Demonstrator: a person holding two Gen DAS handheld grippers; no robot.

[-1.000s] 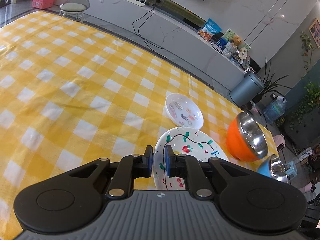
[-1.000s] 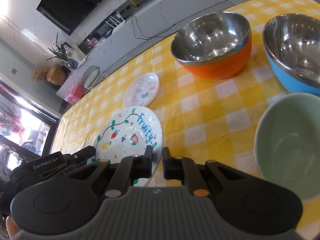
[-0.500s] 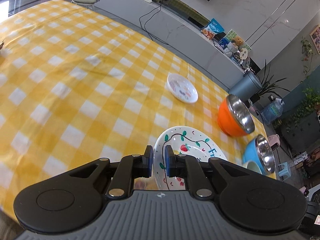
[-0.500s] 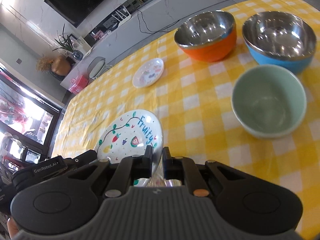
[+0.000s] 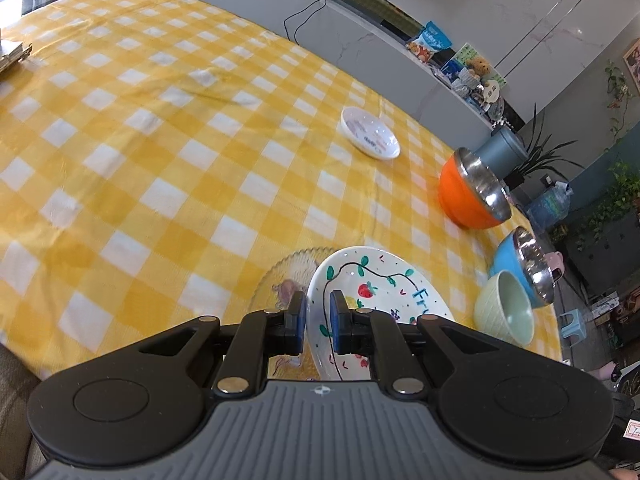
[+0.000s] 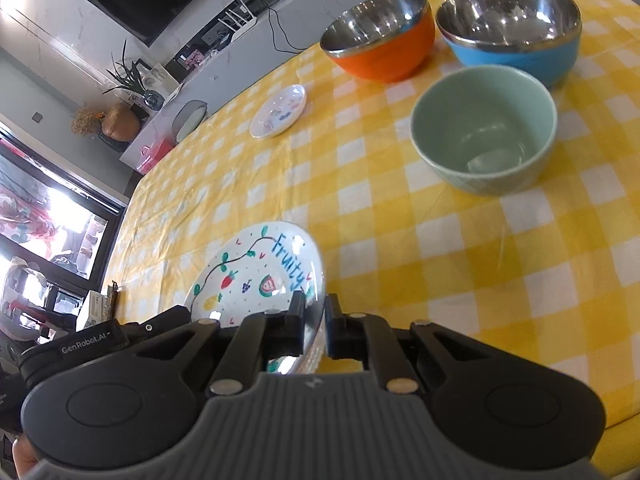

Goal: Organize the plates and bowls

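Yellow checked tablecloth (image 5: pixel 160 160), white fruit-painted plate (image 6: pixel 256 280) clamped by both grippers

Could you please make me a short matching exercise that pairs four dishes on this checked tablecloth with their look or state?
Things:
1. Fruity plate
2. small white plate
3. green bowl
4. orange bowl

States:
A. steel-lined, beside the blue bowl
B. gripped at its rim by the left gripper and the right gripper
C. pale, empty, nearest the right gripper
D. alone, far across the cloth

Pairs: 1-B, 2-D, 3-C, 4-A
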